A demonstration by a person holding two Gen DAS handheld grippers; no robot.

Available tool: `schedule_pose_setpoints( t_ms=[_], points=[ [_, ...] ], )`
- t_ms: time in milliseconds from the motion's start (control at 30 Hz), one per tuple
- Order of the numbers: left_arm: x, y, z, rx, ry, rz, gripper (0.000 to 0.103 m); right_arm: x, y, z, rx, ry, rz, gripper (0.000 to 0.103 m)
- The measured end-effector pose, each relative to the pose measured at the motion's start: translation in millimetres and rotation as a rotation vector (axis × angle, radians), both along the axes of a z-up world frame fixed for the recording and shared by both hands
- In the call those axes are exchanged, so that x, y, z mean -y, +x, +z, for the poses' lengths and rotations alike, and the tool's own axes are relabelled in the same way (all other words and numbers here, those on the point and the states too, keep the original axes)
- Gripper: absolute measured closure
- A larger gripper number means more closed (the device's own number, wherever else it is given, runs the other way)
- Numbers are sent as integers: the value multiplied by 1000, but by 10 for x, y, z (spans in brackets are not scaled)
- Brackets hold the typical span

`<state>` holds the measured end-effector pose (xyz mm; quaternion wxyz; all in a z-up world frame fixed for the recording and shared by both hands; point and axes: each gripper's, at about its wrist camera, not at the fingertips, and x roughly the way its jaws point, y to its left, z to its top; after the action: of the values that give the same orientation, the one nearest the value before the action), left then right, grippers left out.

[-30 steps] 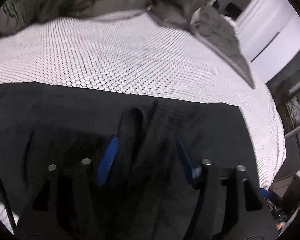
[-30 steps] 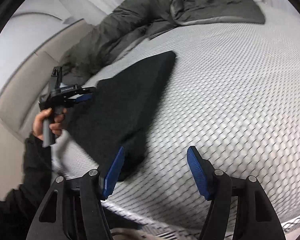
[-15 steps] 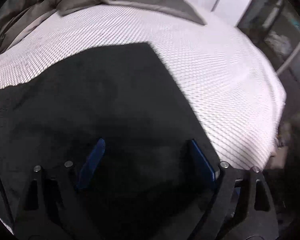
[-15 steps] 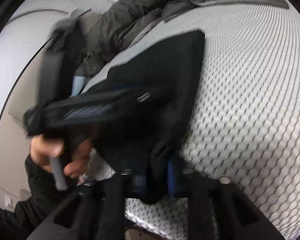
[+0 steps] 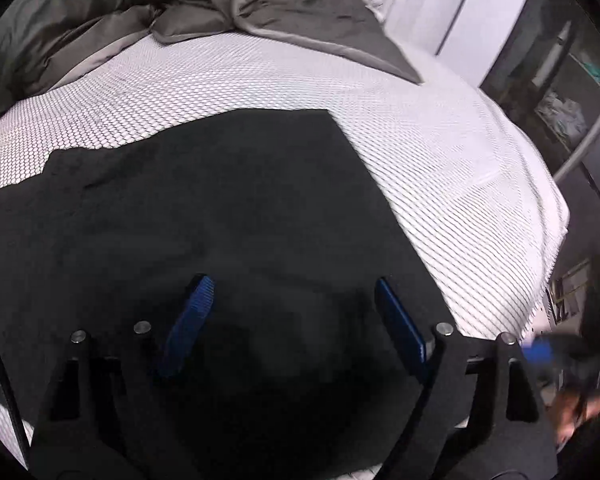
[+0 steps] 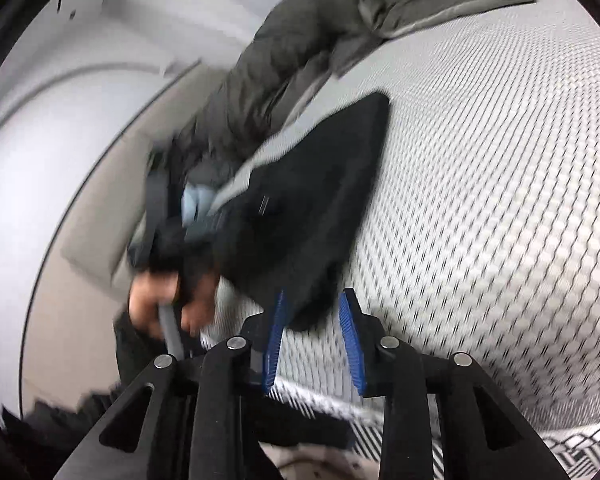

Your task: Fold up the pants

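Black pants lie folded flat on the white honeycomb-patterned mattress. My left gripper hovers open over them, blue pads wide apart, nothing pinched. In the right wrist view the pants run away from me, and their near corner sits between the tips of my right gripper. Its jaws are opening and the right pad stands off the cloth. The left gripper and the hand holding it show as a blur at the pants' left side.
A crumpled grey duvet is piled along the far side of the bed. White wardrobe doors and shelving stand beyond the right edge. The mattress edge drops off just under the right gripper.
The left gripper let go of bunched cloth and swept across the flattened pants. The right gripper shut on the near corner half a second ago; its pads have since parted.
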<state>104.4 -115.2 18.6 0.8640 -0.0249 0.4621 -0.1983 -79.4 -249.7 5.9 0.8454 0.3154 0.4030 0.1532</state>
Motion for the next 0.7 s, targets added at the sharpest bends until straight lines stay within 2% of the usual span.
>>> schedule_pose_setpoints(
  t_ms=[133, 200, 267, 367, 433, 500, 567, 633, 667, 700],
  points=[
    [166, -423, -79, 43, 35, -101, 21, -84, 201, -48, -20, -9, -3, 74],
    [290, -595, -138, 65, 98, -129, 20, -226, 268, -79, -64, -98, 55, 74],
    [301, -696, -174, 84, 121, -121, 19, -211, 265, -26, -35, -149, 53, 74],
    [325, -743, -228, 93, 130, -128, 15, -56, 325, -20, -12, -137, -22, 51],
    [314, -821, -255, 93, 127, -139, 14, 14, 484, -82, -29, -110, -47, 50],
    [302, -811, -296, 86, 121, -132, 11, 83, 789, -199, -54, -53, -74, 50],
    [257, -824, -343, 91, 123, -133, 9, 138, 1073, -337, -41, 32, -73, 50],
    [238, -856, -374, 96, 127, -131, 8, 166, 1364, -492, -128, 35, -118, 73],
    [241, -860, -384, 96, 130, -127, 8, 117, 1521, -518, -143, 35, -98, 85],
    [239, -860, -387, 95, 131, -125, 8, 71, 1656, -501, -127, 19, -79, 91]
  ],
)
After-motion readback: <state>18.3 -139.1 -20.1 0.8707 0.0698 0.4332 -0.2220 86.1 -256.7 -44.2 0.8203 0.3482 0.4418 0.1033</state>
